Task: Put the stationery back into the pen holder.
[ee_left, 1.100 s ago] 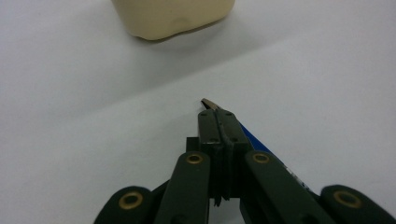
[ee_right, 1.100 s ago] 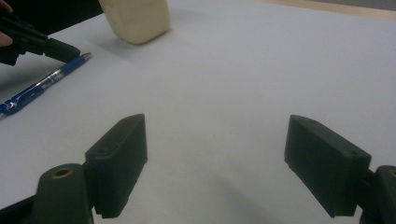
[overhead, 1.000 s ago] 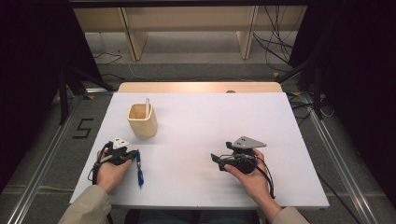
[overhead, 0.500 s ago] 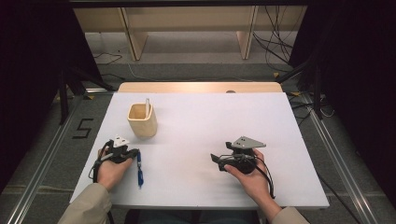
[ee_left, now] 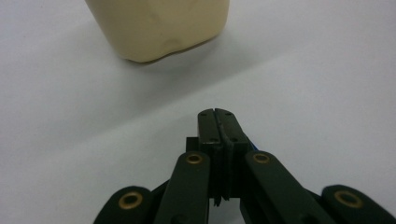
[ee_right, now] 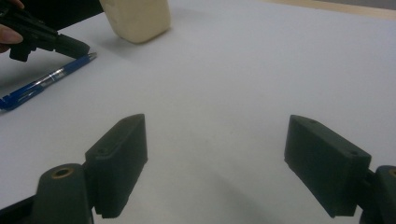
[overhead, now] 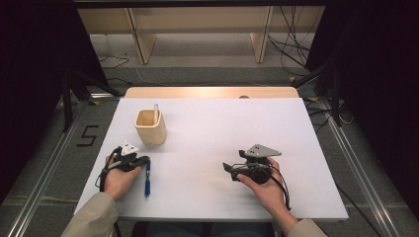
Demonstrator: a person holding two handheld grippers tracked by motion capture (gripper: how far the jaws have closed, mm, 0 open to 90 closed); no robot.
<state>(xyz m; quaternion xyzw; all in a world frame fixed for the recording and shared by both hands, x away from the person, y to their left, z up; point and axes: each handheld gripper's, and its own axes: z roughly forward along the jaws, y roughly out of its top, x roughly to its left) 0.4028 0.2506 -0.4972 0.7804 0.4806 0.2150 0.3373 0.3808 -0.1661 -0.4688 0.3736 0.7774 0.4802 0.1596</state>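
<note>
Between the left gripper [overhead: 144, 160] and the right gripper [overhead: 228, 169] the white table [overhead: 222, 128] lies open, as does its far half. The wooden cup [overhead: 150, 127] stands just ahead of the left gripper, blocking a straight path forward. The blue pen [overhead: 147, 178] lies beside that gripper, perhaps touching it.

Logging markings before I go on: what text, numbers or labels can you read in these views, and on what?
"5": black mark on the grey floor left of the table.
Blue pen: any print is too small to read.
Wooden cup and both grippers: no readable markings.
</note>
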